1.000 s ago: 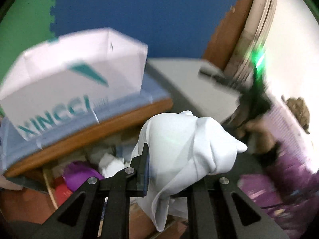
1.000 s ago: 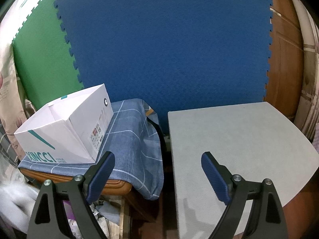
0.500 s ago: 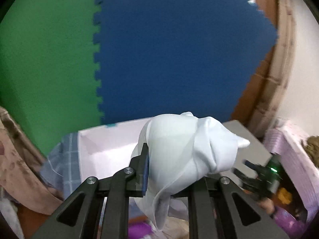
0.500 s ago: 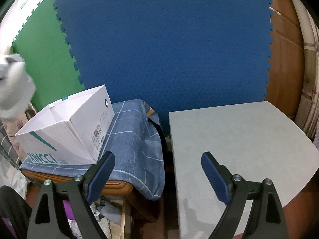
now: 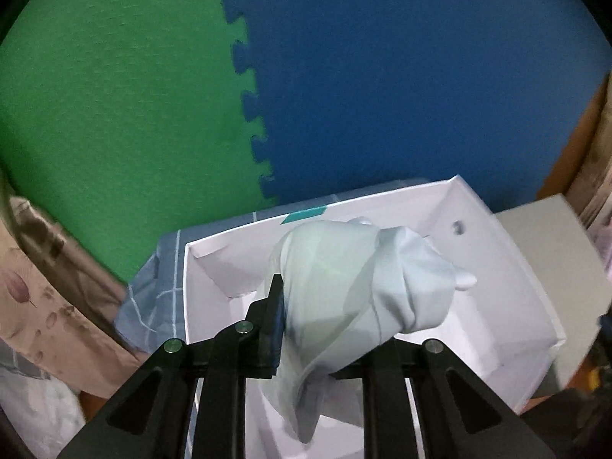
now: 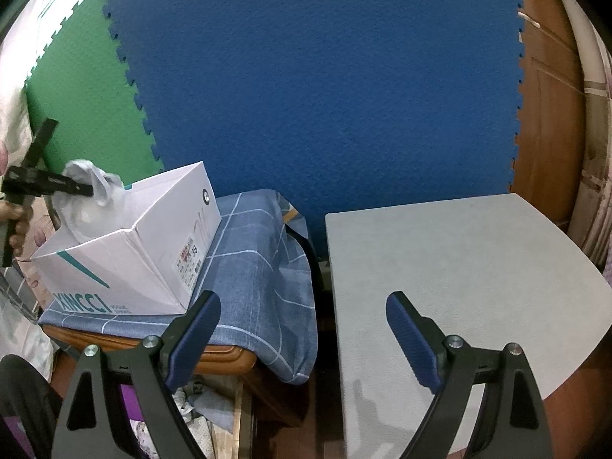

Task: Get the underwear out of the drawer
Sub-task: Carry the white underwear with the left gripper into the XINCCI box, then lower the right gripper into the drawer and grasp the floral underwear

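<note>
**White garment held over the open box**

The fingers (image 5: 273,306) of the left gripper (image 5: 325,325) pinch a bunched piece of white underwear (image 5: 359,290). The log-style detail aside, the jaws are just starting to ease apart, yet the cloth is between them and the pads press on it, with a tail of fabric hanging below. The garment hangs above the open mouth of the white cardboard box (image 5: 508,275), nearer its left wall than its right. From the right wrist view the same bundle (image 6: 82,195) shows at the box's far left corner, with a hand (image 6: 17,225) on the gripper handle beside it.

The box (image 6: 126,260) sits on a blue checked cloth (image 6: 252,260) draped over a wooden stand, toward its left edge. Under the stand's front edge an open drawer (image 6: 225,401) shows more crumpled clothes.

The right gripper (image 6: 304,329) has its fingers spread wide and holds nothing, over the gap between the stand and the grey tabletop (image 6: 459,267).

As I judge it, the removal itself is done for this piece; what remains is letting it drop into the box.
</note>
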Available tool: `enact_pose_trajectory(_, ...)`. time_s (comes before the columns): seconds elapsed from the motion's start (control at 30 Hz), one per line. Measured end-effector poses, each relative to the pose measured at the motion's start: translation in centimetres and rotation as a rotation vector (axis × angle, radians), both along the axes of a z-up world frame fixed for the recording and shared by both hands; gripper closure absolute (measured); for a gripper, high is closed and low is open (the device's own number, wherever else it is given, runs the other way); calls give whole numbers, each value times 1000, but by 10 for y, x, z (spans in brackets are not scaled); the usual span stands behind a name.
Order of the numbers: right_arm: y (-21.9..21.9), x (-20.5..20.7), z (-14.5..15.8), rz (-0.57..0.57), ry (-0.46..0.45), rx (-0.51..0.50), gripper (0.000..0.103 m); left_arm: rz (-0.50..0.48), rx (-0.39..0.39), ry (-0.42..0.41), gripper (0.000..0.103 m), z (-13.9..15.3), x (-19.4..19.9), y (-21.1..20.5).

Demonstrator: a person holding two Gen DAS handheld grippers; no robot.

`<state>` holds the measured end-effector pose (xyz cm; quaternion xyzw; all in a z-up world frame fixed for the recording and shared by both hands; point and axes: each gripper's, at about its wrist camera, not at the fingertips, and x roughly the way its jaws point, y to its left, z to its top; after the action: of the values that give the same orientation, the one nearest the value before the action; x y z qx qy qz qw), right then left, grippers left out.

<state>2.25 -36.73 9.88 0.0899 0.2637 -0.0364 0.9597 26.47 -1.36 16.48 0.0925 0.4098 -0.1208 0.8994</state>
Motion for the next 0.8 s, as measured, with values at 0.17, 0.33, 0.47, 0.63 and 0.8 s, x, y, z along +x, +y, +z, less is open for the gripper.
enact_pose_trajectory(0.17, 3, 3, 0, 3, 8, -7, 12, 5, 68, 9, 69, -18, 14, -6)
enact_pose_trajectory(0.33, 4, 3, -1, 1, 14, -17, 12, 16, 167, -122, 24, -11, 7, -20)
enact_pose_trajectory(0.47, 8, 1, 0, 14, 8, -30, 12, 21, 171, -237, 14, 9, -18, -24)
enact_pose_trajectory(0.63, 19, -3, 3, 75, -7, -54, 12, 32, 61, -346, 1, 36, -63, -4)
enact_pose_trajectory(0.8, 50, -2, 0, 232, 39, -85, 12, 24, -55, -380, 0, 47, -113, 31)
